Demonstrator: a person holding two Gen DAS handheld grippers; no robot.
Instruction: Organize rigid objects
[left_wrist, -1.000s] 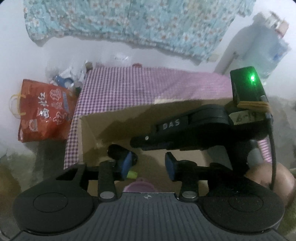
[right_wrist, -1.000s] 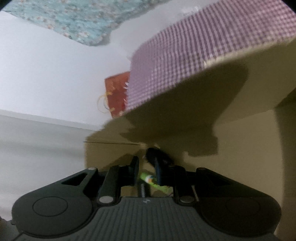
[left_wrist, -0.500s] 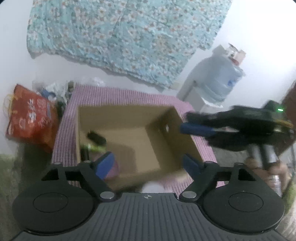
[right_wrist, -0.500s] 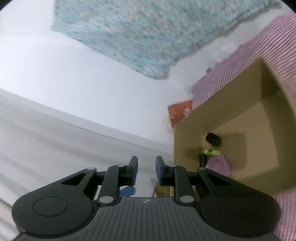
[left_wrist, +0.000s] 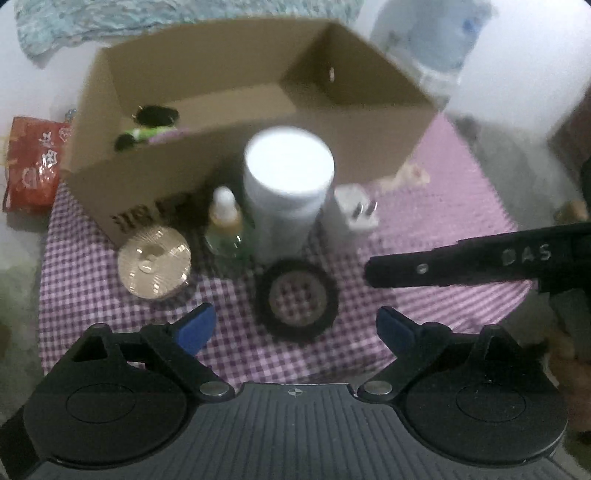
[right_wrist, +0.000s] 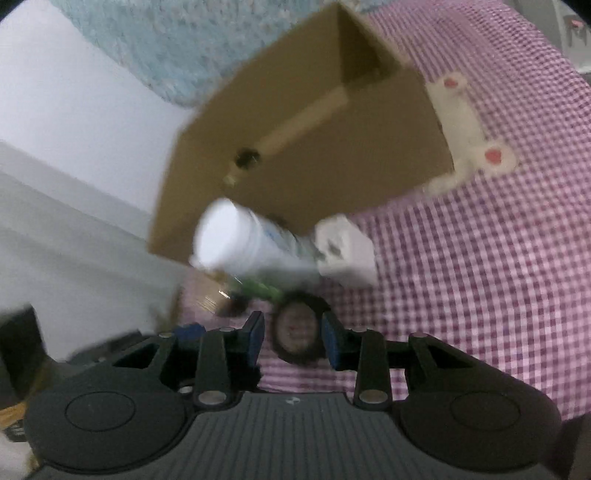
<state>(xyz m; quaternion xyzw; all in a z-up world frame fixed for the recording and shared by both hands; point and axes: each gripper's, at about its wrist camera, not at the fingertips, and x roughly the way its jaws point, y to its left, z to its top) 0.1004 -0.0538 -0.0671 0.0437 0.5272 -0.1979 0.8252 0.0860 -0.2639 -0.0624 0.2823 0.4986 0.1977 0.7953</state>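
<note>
Now both tongs have come out of the open brown cardboard box (left_wrist: 236, 122), where small dark and green items lie, back over the purple-checked worktop (left_wrist: 436, 258). The left tongs (left_wrist: 295, 326) are opening wide, empty, above the black ridged ring (left_wrist: 297, 295). The right tongs (right_wrist: 293, 338), opening too, already frame that ring without touching. It looks next for the box, with the white plastic jar (left_wrist: 288, 184) still waiting near the box's front wall.
</note>
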